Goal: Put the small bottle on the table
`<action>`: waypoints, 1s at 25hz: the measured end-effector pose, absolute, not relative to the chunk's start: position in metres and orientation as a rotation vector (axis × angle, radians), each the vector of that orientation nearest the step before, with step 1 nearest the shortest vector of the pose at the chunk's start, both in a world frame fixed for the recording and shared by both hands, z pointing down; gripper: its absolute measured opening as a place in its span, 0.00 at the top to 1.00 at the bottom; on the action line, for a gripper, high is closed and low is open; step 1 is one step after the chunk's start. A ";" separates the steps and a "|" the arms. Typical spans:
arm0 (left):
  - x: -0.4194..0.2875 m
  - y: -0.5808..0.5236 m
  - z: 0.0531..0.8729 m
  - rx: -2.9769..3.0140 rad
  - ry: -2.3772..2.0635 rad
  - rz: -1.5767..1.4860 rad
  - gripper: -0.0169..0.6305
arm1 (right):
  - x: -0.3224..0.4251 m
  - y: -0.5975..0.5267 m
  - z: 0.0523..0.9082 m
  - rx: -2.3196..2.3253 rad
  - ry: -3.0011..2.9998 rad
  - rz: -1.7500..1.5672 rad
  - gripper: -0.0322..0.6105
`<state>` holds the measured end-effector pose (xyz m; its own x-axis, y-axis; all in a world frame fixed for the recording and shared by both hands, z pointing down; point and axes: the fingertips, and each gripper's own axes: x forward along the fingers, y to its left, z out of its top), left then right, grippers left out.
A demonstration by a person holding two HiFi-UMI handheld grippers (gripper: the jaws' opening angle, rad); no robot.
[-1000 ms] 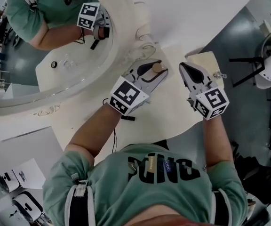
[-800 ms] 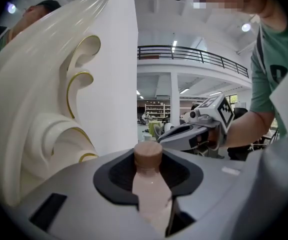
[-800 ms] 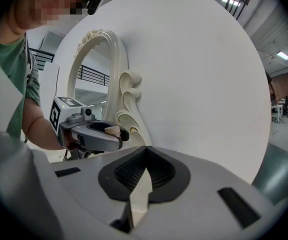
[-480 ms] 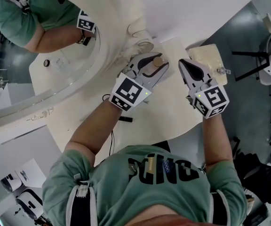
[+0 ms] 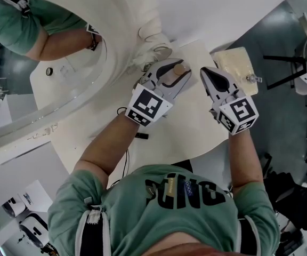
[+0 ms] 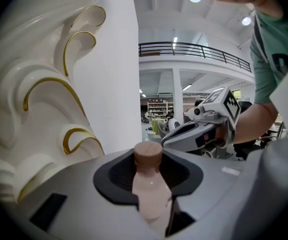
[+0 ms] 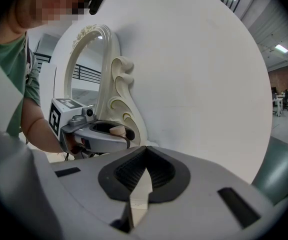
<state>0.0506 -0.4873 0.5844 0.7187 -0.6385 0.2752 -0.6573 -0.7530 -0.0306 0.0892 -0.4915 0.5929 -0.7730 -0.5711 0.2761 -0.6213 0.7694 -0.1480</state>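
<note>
Pink-bodied small bottle (image 6: 148, 181) with a round brown cap is clamped between the part-open jaws of the left gripper (image 5: 177, 70), cap toward the tips, over the cream bench (image 5: 191, 122), beside a glossy scrolled, gold-edged mirror frame (image 6: 49, 101). Right gripper (image 5: 207, 74) is held alongside, ribbed jaws closed, empty.

Ornate white mirror (image 5: 63, 89), pale block (image 5: 237, 68)

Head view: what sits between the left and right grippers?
Nothing: only a bare strip of white table separates the left gripper, shut on the small bottle, from the right gripper. The head view shows it.
</note>
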 end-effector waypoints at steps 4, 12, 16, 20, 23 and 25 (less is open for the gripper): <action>0.050 -0.488 0.589 2.851 -1.088 0.430 0.77 | 0.091 -0.492 0.598 0.941 -2.746 0.348 0.96; 0.053 -0.487 0.600 2.844 -1.089 0.452 0.77 | 0.092 -0.491 0.602 0.940 -2.746 0.366 0.96; 0.054 -0.488 0.604 2.836 -1.097 0.461 0.77 | 0.095 -0.490 0.604 0.946 -2.745 0.367 0.96; 0.052 -0.490 0.608 2.820 -1.115 0.452 0.77 | 0.096 -0.490 0.605 0.948 -2.742 0.374 0.96; 0.051 -0.493 0.609 2.801 -1.132 0.423 0.77 | 0.097 -0.489 0.605 0.949 -2.743 0.377 0.96; 0.051 -0.495 0.609 2.781 -1.133 0.401 0.77 | 0.098 -0.488 0.605 0.951 -2.743 0.381 0.96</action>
<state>0.0508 -0.4949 0.6095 0.6861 -0.6697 0.2841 -0.6994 -0.7148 0.0040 0.0983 -0.4876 0.6047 -0.7688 -0.5741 0.2818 -0.6292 0.7578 -0.1726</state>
